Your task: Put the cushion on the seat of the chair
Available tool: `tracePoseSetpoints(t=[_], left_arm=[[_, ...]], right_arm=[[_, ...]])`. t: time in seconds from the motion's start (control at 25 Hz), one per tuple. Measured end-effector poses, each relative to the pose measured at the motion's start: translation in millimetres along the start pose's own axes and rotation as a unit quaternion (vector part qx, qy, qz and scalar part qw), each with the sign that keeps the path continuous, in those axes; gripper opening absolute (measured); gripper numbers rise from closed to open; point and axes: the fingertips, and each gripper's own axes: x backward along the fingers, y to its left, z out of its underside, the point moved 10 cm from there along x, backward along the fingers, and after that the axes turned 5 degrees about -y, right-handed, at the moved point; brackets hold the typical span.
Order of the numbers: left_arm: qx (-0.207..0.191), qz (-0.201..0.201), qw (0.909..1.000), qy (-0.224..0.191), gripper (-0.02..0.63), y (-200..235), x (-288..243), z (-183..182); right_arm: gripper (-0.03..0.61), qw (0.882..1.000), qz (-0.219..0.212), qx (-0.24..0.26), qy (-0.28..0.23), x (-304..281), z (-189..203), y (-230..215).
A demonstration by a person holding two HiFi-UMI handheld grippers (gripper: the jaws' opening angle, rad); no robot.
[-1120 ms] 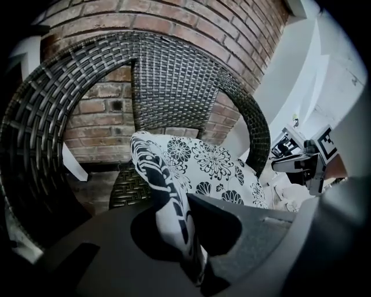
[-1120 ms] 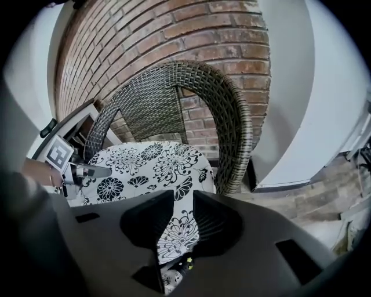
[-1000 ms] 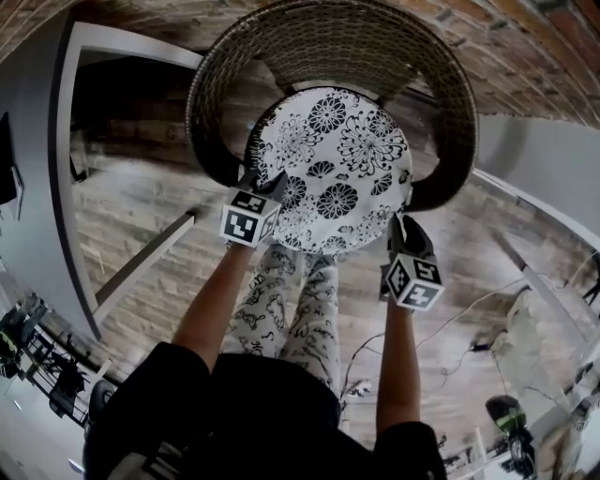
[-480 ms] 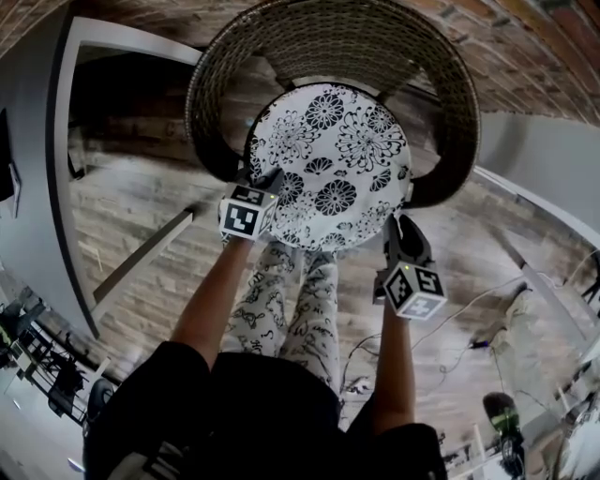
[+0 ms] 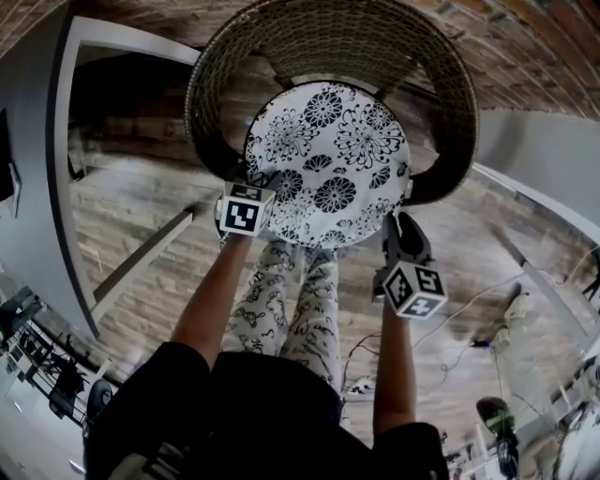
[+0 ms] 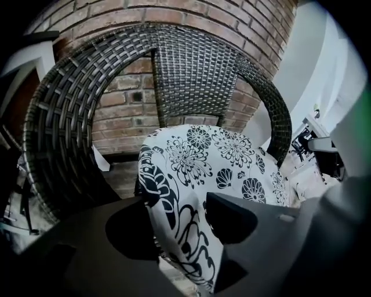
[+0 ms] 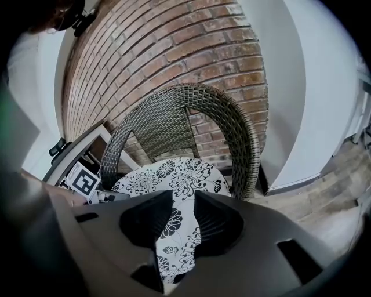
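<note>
Head view overhead; gripper views close, seemingly low, sharing cushion [image 5: 326, 164]

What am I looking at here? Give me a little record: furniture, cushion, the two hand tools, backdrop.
Chair: dark wicker armchair, rounded back
Cushion: round, white with black flowers, lying on the chair seat
Left gripper: jaws opening, cushion edge between them
Right gripper: jaws opening, cushion edge seen between them
Backdrop: brick wall, wooden floor
</note>
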Motion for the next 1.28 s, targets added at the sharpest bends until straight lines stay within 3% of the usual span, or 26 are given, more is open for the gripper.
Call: tracePoseSetpoints(t=[0.4,0.64,0.8,0.92,1.12,1.28], left_arm=[[0.024,-0.016,0.9993,0.022,0.253,4.0,13.1,12.7],[0.037,-0.041,0.9985,0.002,0.253,8.3,33.6,12.8],[0.071,-0.050,0.9962,0.000,0.253,7.5,44.8,19.2],[0.085,-0.034,0.9955,-0.024,0.252,0.6,57.8,11.2],[0.063,-0.008,0.9956,-0.068,0.238,-12.8,83.5,-9.7],[0.047,-0.006,0.9935,-0.103,0.154,-18.8,102.8,-32.6]], right_arm=[[0.120,1.000,-0.004,0.005,-0.009,7.4,-4.1,4.8],[0.120,1.000,-0.006,0.014,-0.016,16.2,-10.2,9.0],[0.120,1.000,-0.004,0.014,-0.017,19.6,-15.9,10.8],[0.109,1.000,-0.005,0.014,-0.026,23.4,-23.7,15.6],[0.045,0.998,-0.008,0.028,-0.050,33.7,-35.1,23.8],[0.009,0.997,-0.007,0.027,-0.069,40.0,-48.6,27.5]])
